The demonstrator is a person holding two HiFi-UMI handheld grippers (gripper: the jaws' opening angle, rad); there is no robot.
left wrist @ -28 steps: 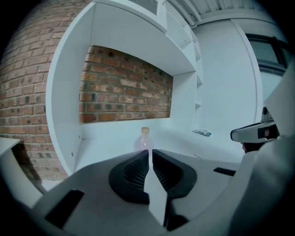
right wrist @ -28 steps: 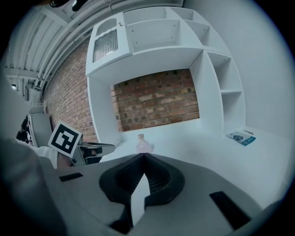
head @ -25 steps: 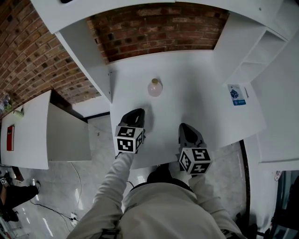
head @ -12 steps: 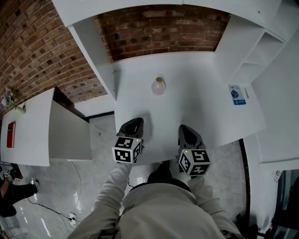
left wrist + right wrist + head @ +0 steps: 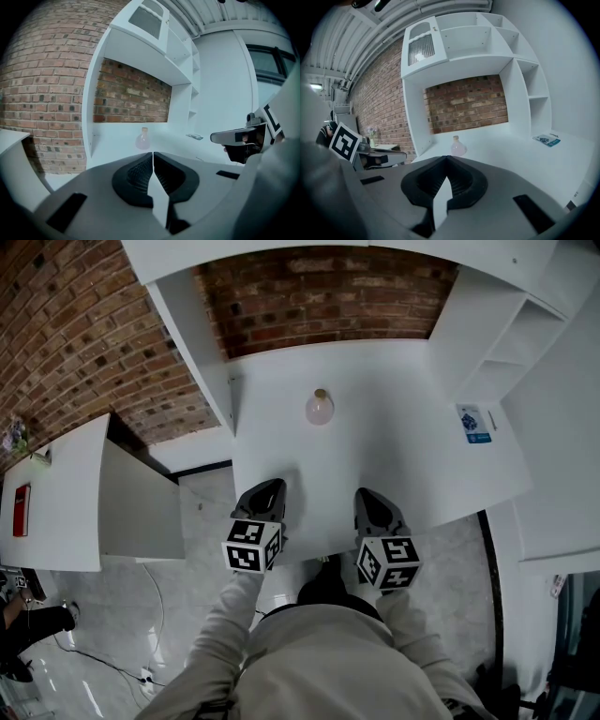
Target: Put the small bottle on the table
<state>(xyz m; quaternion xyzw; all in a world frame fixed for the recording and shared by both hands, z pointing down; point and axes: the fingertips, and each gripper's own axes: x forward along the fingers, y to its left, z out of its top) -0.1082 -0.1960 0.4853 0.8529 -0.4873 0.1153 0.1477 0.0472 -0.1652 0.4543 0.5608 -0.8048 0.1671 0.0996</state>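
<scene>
A small round pink bottle (image 5: 320, 407) with a tan stopper stands upright on the white table (image 5: 394, 456), toward the back. It also shows ahead in the left gripper view (image 5: 142, 139) and the right gripper view (image 5: 458, 146). My left gripper (image 5: 270, 491) hovers at the table's front edge, well short of the bottle, jaws shut with nothing between them. My right gripper (image 5: 370, 499) hangs beside it at the front edge, also shut and empty. Both point toward the bottle.
A blue and white card (image 5: 474, 424) lies at the table's right side. White shelf walls (image 5: 192, 343) flank the table, with a brick wall (image 5: 319, 292) behind. A lower white desk (image 5: 56, 502) stands to the left. A person's shoe (image 5: 37, 624) shows at the floor's far left.
Both grippers have drawn back toward the table's front edge, away from the bottle. The bottle stays standing where it was.
</scene>
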